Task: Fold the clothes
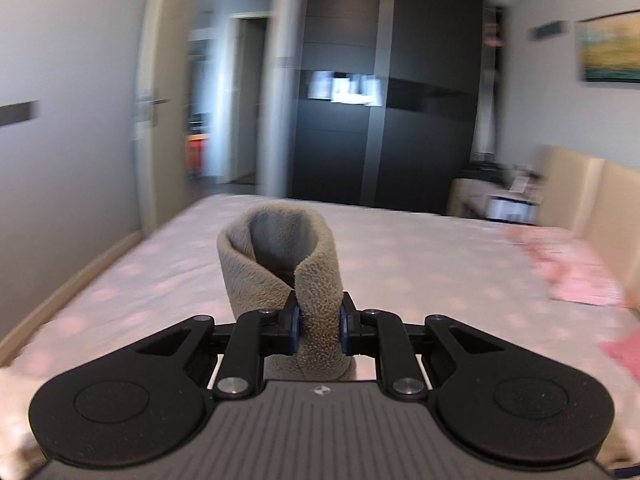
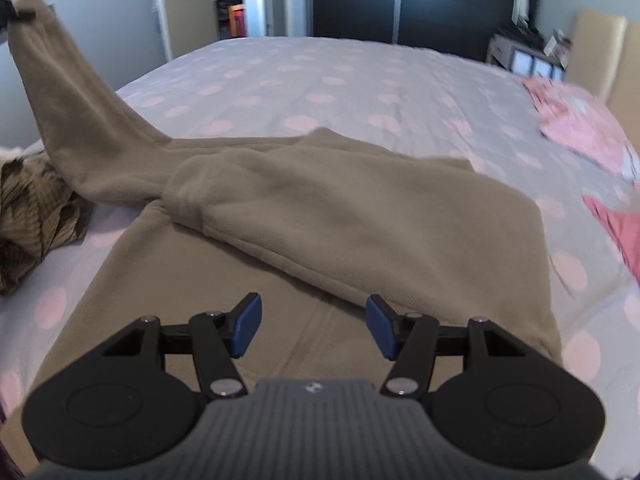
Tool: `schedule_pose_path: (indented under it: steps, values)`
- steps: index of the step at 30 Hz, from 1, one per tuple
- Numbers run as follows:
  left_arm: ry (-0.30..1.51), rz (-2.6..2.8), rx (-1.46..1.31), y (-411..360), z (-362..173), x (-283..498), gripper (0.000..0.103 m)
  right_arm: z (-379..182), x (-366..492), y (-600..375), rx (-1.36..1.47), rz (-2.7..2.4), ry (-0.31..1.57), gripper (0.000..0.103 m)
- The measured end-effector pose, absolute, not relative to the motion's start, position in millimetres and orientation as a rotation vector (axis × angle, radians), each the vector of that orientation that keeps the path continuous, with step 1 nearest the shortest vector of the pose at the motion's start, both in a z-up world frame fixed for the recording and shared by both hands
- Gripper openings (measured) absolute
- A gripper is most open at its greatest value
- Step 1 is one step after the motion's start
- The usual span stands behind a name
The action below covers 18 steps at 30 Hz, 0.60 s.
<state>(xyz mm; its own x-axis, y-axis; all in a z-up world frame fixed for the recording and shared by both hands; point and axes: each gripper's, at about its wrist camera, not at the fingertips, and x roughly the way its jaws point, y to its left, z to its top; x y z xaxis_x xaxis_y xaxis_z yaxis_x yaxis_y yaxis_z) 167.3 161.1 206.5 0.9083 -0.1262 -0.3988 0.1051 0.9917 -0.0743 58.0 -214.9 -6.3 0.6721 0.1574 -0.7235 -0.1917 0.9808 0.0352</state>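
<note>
**Sleeve lifted, body of the fleece flat on the bed**

The bed (image 2: 360,76) fills most of what I see, its pale cover dotted with pink spots. Beyond its far edge stands a dark wardrobe (image 1: 384,92), and beside that an open doorway (image 1: 224,92).

The grey-brown fleece top (image 2: 304,216) lies spread on the near part of the bed, directly under and ahead of my right gripper. One sleeve (image 2: 340,216) is folded across the body of the top. The other sleeve (image 2: 72,96) rises from the top's left side up off the bed, and its cuff (image 1: 280,264) is pinched in my left gripper (image 1: 319,330), whose fingers are clamped tight on the fabric so the cuff stands up as an open tube in front of the camera.

Left of the top, touching the raised sleeve's base, sits a crumpled dark patterned garment (image 2: 36,216). At the bed's right side, well apart from the top, lie pink clothes (image 2: 584,128).

My right gripper (image 2: 314,330) hovers just above the top's near hem, its blue-padded fingers spread wide with nothing between them.
</note>
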Motion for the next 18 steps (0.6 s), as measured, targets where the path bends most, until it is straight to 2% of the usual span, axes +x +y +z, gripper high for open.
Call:
schedule_pose_path:
  steps: [4, 8, 14, 18]
  values:
    - [0.398, -0.277, 0.0, 74.6, 230.7, 169.7, 0.016, -1.6, 63.0, -239.1, -0.023, 0.167, 0.814, 0.061]
    - [0.423, -0.415, 0.057, -15.0, 230.6, 180.1, 0.015, 12.9, 76.1, -268.7, -0.017, 0.15, 0.811, 0.061]
    - [0.544, -0.585, 0.138, -141.0, 171.7, 202.7, 0.015, 40.9, 95.5, -325.1, -0.085, 0.068, 0.769, 0.063]
    - [0.64, -0.654, 0.203, -207.7, 116.1, 214.8, 0.015, 36.7, 102.0, -364.5, -0.034, 0.001, 0.773, 0.063]
